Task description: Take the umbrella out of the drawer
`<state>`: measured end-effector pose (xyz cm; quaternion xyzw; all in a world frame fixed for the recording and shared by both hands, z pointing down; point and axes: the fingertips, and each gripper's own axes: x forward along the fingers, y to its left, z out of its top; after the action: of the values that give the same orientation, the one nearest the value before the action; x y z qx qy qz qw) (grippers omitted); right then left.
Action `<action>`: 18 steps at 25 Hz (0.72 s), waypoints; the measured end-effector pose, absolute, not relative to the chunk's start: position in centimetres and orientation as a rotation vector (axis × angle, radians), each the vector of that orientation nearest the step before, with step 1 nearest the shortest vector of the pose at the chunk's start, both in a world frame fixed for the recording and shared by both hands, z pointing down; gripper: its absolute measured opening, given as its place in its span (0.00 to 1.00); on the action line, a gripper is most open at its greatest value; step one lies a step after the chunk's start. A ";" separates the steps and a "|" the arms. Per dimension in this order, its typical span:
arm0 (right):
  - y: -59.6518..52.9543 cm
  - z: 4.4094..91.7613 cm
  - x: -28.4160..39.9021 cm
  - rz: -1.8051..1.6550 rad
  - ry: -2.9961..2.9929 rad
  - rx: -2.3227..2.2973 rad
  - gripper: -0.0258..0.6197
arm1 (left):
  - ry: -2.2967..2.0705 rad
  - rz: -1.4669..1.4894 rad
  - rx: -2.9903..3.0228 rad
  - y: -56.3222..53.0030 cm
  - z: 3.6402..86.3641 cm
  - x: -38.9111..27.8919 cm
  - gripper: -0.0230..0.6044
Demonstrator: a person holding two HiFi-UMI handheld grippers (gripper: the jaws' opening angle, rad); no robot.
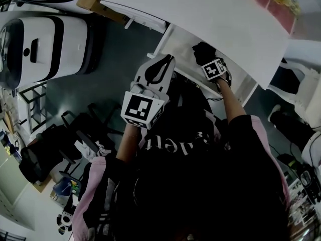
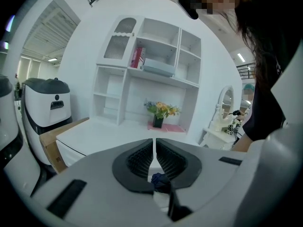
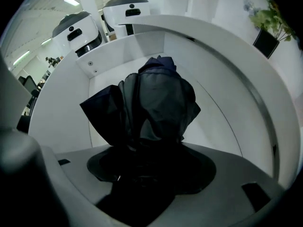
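Observation:
A dark folded umbrella (image 3: 158,103) lies in the open white drawer (image 3: 215,122) under the desk. My right gripper (image 3: 151,162) points steeply down into the drawer, its jaws wide apart with the umbrella's bunched fabric between them; I see no pad pressing on it. In the head view the right gripper (image 1: 209,62) reaches into the drawer (image 1: 180,39) at the umbrella (image 1: 199,48). My left gripper (image 1: 167,61) hovers in front of the drawer, left of the right one. Its pads (image 2: 142,157) meet at the tip of the left gripper (image 2: 154,145), holding nothing.
The white desk top (image 1: 210,9) overhangs the drawer. A white shelf unit (image 2: 151,65) and a flower pot (image 2: 160,112) stand on the desk. A white machine (image 1: 40,44) stands on the floor at left, black chairs (image 1: 45,154) lower left, and a cardboard box (image 2: 49,143) beside the desk.

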<state>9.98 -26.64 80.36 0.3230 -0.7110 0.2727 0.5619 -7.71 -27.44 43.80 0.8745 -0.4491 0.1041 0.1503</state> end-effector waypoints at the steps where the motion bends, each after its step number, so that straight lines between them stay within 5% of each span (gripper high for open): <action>1: -26.7 80.6 10.1 0.643 -1.664 0.766 0.48 | -1.303 0.303 2.503 -27.6 43.7 -7.8 0.08; 18: -26.1 76.7 9.2 0.598 -1.719 0.754 0.48 | -1.319 0.298 2.532 -27.2 43.0 -9.9 0.08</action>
<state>9.18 -26.07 76.69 0.3191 -0.7270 0.2529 0.5529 -9.94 -27.17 42.99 0.8741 -0.4552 0.1027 0.1351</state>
